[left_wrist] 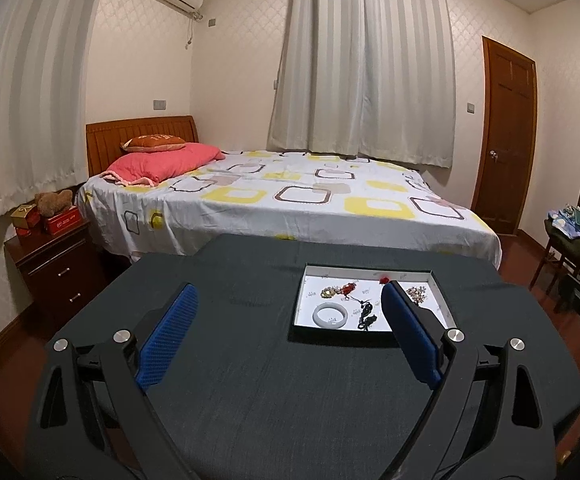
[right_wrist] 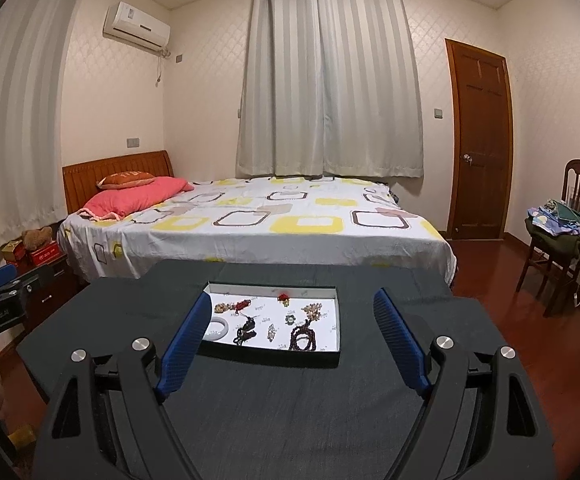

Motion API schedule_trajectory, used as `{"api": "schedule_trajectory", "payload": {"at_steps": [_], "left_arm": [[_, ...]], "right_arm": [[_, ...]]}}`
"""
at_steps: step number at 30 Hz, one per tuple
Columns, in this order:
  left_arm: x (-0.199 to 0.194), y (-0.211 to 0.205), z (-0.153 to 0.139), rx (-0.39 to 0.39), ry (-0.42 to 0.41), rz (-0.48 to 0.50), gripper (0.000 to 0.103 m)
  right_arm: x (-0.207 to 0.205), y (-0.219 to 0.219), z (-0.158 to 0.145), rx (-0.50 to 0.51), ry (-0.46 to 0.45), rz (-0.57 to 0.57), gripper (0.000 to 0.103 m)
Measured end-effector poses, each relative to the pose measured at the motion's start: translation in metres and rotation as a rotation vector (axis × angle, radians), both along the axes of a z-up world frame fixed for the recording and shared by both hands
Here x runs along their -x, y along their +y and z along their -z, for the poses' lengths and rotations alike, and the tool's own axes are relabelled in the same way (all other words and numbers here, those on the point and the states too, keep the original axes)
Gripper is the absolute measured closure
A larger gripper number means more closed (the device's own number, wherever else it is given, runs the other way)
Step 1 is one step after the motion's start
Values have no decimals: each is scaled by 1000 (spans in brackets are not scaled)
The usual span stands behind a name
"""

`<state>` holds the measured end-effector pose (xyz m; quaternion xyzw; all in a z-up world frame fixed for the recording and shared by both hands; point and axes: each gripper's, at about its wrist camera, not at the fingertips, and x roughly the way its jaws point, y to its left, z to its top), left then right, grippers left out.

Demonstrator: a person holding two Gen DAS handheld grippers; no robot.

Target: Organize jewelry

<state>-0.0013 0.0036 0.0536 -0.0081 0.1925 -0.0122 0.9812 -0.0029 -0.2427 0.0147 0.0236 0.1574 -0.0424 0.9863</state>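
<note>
A shallow dark box tray with a white floor (right_wrist: pixel 331 322) sits on the dark grey cloth-covered table (right_wrist: pixel 290 408), centre of the right wrist view. Loose in it lie a pale jade-like bangle (left_wrist: pixel 331 315) at lower left, a black beaded cord (right_wrist: pixel 246 330) beside it, a dark brown bead bracelet (right_wrist: pixel 302 339) and a small red ornament (right_wrist: pixel 283 298) near the far wall. The left gripper (left_wrist: pixel 290 308) and right gripper (right_wrist: pixel 290 312) both gape wide over the table, gripping nothing.
</note>
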Motion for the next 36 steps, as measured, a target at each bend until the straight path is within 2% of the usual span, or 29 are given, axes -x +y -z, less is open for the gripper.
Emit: {"api": "schedule_trajectory", "payload": {"at_steps": [28, 36], "left_arm": [[2, -1, 1, 10, -1, 0, 12], [2, -2, 1, 8, -5, 2, 8]], "right_arm": [[7, 2, -1, 8, -10, -11, 22], [7, 2, -1, 9, -11, -12, 22]]}}
